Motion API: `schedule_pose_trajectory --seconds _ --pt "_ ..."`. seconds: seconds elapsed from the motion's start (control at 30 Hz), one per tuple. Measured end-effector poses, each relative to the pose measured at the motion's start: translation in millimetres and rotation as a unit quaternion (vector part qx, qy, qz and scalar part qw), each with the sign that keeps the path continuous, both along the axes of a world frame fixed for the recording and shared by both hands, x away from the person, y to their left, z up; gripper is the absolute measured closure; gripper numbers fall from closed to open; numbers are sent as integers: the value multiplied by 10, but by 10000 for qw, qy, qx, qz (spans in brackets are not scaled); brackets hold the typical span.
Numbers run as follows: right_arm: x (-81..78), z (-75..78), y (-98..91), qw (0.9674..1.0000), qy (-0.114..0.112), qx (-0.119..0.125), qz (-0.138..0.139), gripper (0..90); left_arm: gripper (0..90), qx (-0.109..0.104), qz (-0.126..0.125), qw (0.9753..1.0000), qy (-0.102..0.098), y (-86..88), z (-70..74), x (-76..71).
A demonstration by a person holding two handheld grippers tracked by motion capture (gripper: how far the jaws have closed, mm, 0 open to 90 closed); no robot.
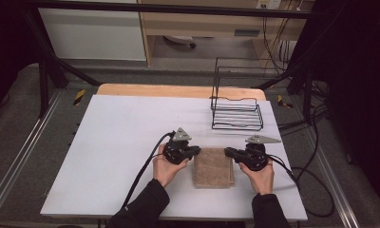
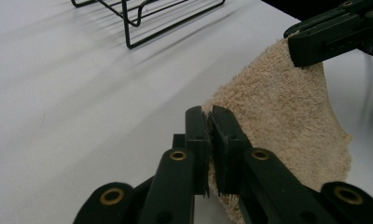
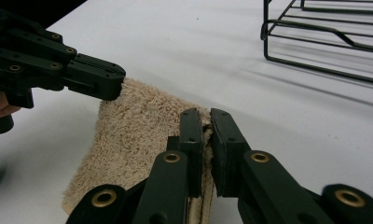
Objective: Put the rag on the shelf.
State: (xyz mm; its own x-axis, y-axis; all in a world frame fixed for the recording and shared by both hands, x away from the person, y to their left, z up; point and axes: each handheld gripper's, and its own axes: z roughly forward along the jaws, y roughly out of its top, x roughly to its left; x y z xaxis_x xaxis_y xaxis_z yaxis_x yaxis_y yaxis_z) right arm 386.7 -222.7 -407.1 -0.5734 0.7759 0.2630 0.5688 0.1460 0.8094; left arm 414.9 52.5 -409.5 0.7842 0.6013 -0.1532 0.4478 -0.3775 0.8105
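A folded beige towel lies on the white table near the front edge, between my two grippers. My left gripper is at the towel's far left corner, and in the left gripper view its jaws are shut on the towel's edge. My right gripper is at the far right corner. The right gripper view shows its jaws pinching the towel there. Each gripper view also shows the other gripper clamped on the opposite corner.
A black wire rack stands on the table at the back right, close behind the right gripper. A wooden board edge runs along the table's far side. Cables trail off both grippers. Bare white table spreads to the left.
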Motion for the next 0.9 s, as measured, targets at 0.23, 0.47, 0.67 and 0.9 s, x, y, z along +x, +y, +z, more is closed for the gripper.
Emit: schedule_pose_trajectory --seconds 0.23,0.47,0.67,0.9 --pt "-54 112 0 9998 -203 16 -3 843 855 -109 2 9999 -125 16 89 -41" --pt "-86 195 -23 9993 -365 32 1 844 855 -235 -13 9993 -295 19 201 -86" --pt "-140 312 -51 9980 -624 35 -27 845 857 -311 -16 9985 -448 4 306 -122" --pt "-178 396 -62 9967 -803 27 -67 846 857 -321 -7 9976 -612 -20 428 -147"
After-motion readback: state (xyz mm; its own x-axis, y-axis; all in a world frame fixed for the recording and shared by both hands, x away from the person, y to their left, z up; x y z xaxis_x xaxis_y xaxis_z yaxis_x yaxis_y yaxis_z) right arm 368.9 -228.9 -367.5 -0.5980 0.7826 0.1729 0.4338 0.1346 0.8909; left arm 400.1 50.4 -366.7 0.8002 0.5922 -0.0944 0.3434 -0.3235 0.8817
